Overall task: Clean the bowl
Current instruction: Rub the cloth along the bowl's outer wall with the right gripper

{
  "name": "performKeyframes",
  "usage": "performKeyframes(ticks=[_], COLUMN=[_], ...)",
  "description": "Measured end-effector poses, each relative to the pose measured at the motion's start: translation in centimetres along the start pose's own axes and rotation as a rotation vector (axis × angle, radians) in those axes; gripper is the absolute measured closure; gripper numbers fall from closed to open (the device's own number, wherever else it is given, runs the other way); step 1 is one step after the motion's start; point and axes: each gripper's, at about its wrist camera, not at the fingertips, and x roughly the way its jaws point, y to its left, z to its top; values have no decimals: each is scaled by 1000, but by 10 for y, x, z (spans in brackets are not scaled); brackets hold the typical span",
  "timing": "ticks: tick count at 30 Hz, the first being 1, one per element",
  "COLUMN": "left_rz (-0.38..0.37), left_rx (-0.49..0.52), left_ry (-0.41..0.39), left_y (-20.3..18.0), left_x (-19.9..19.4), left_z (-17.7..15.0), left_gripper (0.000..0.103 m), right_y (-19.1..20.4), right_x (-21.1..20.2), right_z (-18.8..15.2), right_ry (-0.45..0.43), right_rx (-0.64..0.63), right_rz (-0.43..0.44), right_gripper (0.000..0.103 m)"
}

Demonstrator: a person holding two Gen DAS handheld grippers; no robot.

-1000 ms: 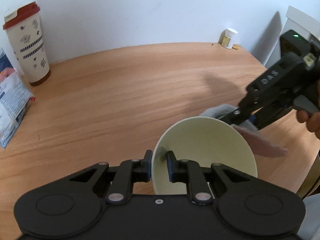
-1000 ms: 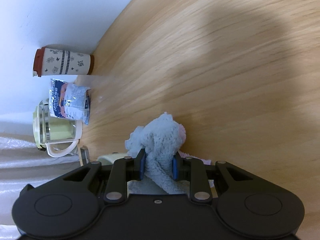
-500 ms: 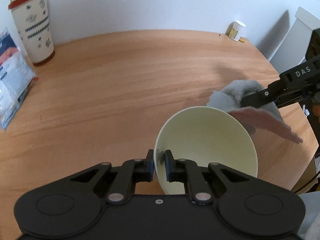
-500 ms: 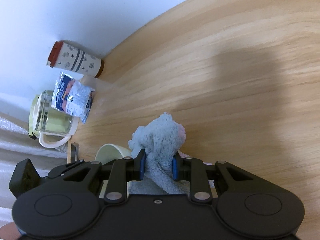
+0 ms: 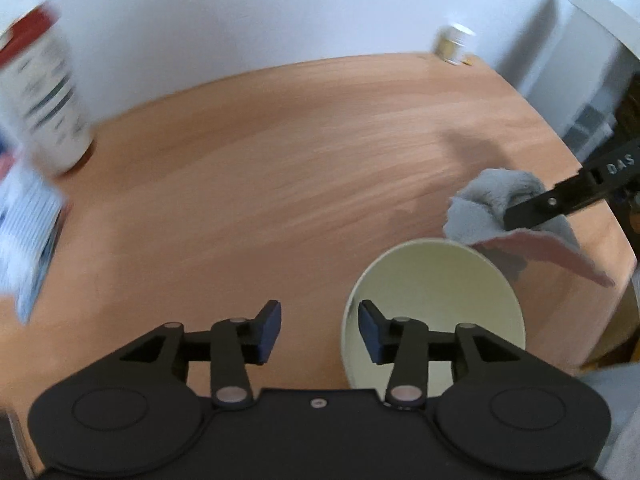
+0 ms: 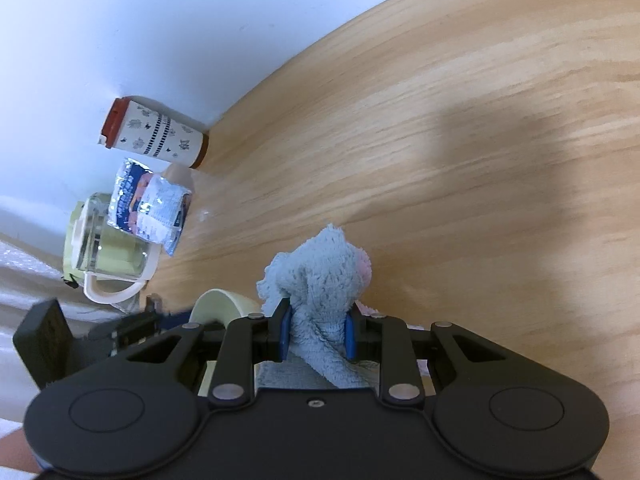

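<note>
Opening left gripper [image 5: 319, 330] jaws straddle bowl [image 5: 434, 300] rim beside bare table [image 5: 260, 168]

Lighting and picture quality: bright, even, diffuse light; fisheye views with dark corners.
Left wrist view motion-blurred, worst at the left edge: patterned cup [image 5: 42, 96] and packet [image 5: 28, 232] smeared. Right wrist view sharp. Soft broad shadows on the wooden table [image 6: 460, 128]; table edge bowed by lens distortion. No glare.

The right gripper [image 6: 316, 334] clamps a blue-grey cloth [image 6: 320, 276] above the wooden table [image 6: 460, 140], with what seems the pale bowl [image 6: 218, 304] just left.
</note>
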Motion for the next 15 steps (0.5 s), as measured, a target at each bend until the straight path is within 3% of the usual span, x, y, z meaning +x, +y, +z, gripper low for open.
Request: performKeyframes(ticks=[3, 5, 7, 13, 15], left_rz=[-27, -18, -69, -97, -74], left_rx=[110, 137, 159, 219, 223], left_ry=[20, 26, 52, 82, 89], left_y=[-6, -6, -6, -13, -13], left_x=[5, 10, 16, 26, 30], left_z=[12, 15, 19, 20, 17], left_gripper=[54, 58, 58, 61, 72], right_y=[-3, -5, -6, -5, -7], right_x=[-2, -5, -7, -12, -14], right_z=[-3, -6, -8, -17, -19], right_ry=[0, -7, -14, -25, -32], right_rx=[13, 30, 38, 44, 54], right_rz=[6, 15, 19, 9, -1], right_gripper=[74, 73, 73, 73, 73])
